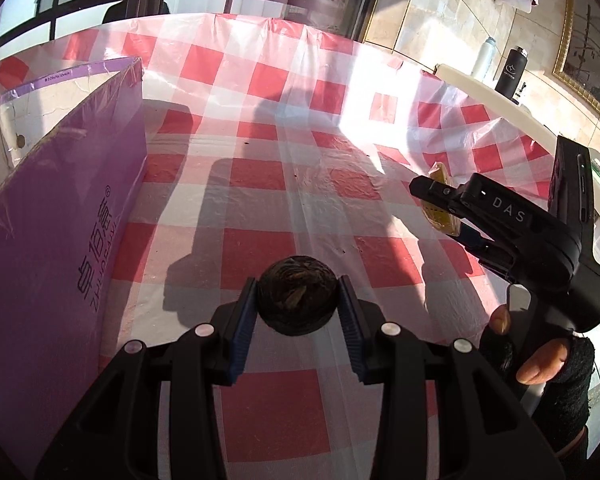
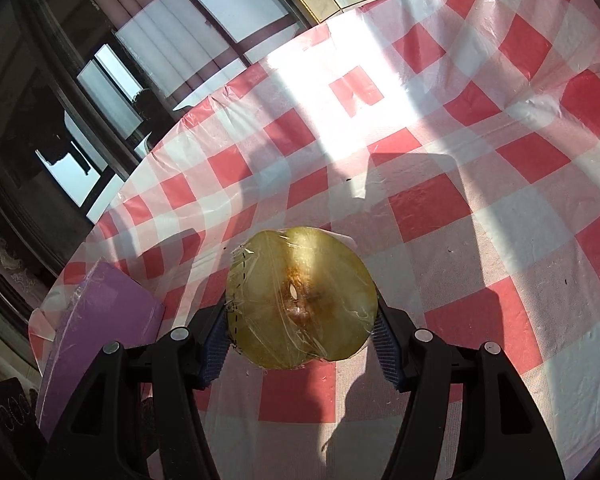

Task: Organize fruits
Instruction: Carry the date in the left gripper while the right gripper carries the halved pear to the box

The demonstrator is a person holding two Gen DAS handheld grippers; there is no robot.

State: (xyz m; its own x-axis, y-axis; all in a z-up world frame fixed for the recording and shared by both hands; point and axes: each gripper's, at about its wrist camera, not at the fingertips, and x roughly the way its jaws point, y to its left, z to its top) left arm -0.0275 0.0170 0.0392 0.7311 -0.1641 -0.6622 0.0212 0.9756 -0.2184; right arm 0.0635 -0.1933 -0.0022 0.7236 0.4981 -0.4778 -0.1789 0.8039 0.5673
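Note:
My left gripper point(image 1: 298, 300) is shut on a small dark round fruit point(image 1: 298, 302), squeezed between its blue pads above the red-and-white checked tablecloth point(image 1: 260, 184). My right gripper point(image 2: 302, 312) is shut on a halved yellow-green fruit wrapped in clear film point(image 2: 302, 300), cut face and brown core toward the camera. In the left wrist view the right gripper point(image 1: 436, 200) shows at the right edge, held by a gloved hand point(image 1: 540, 364), with the wrapped half fruit point(image 1: 444, 216) edge-on between its fingers.
A purple cardboard box point(image 1: 60, 240) stands open on the left of the table, also seen as the purple box point(image 2: 100, 312) at lower left in the right wrist view. A white bottle point(image 1: 485, 56) and a black bottle point(image 1: 510, 70) stand beyond the table's far right edge.

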